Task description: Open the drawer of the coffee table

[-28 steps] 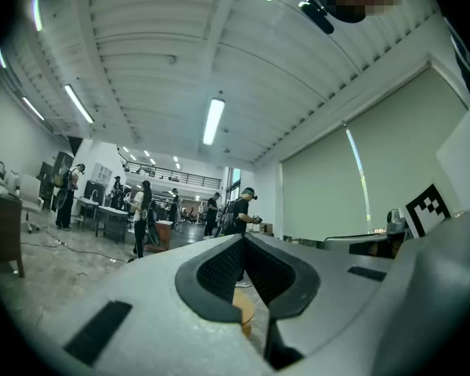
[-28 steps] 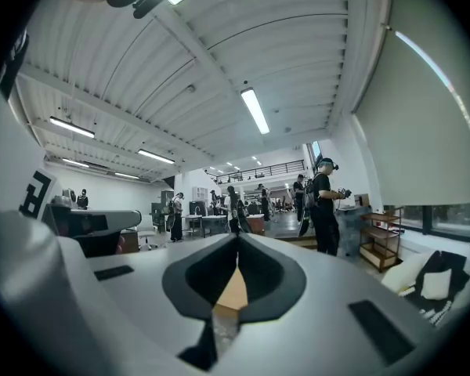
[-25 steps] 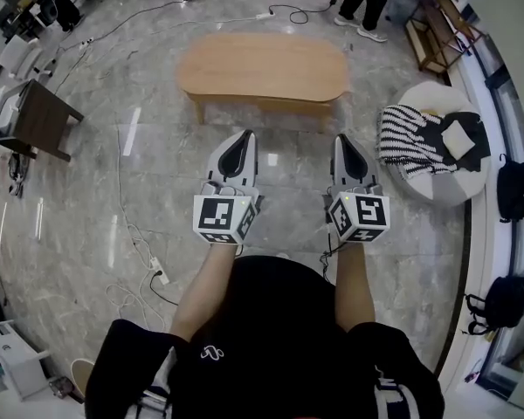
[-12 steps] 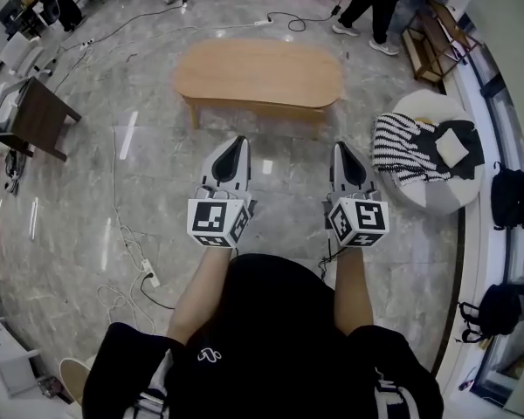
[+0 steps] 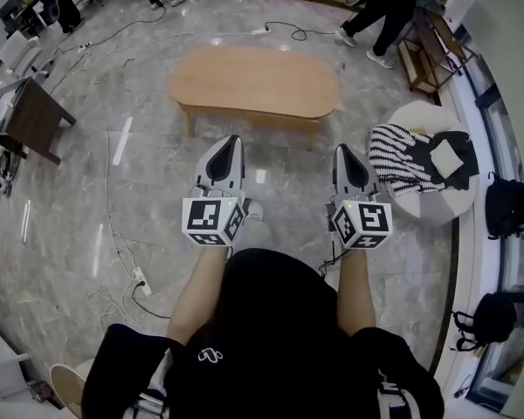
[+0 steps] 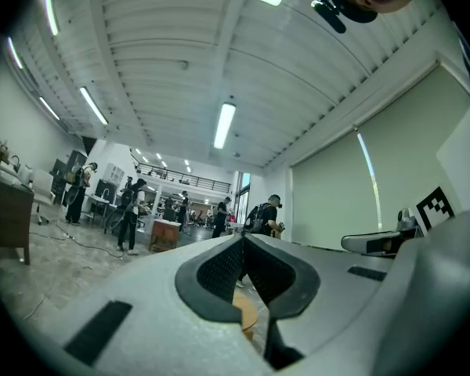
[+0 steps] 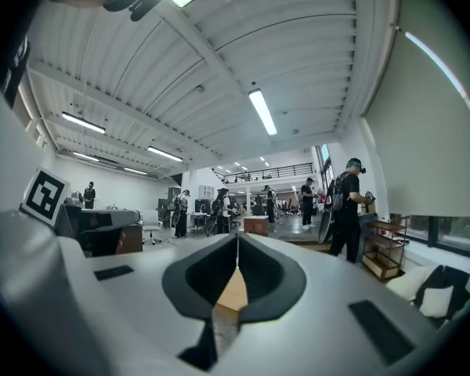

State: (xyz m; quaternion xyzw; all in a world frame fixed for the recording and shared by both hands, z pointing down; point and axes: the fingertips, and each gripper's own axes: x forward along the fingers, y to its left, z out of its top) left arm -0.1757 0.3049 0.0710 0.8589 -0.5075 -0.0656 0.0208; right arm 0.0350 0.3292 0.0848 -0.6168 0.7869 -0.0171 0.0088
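We see a coffee table of pale honey-coloured wood on a glossy grey floor veined like marble, and a dark brown side table. Our left gripper and right gripper are light grey with black pads, and their marker cubes carry black-and-white square patterns. A black-and-white striped throw lies on the cream pouf, and our shirt is black.
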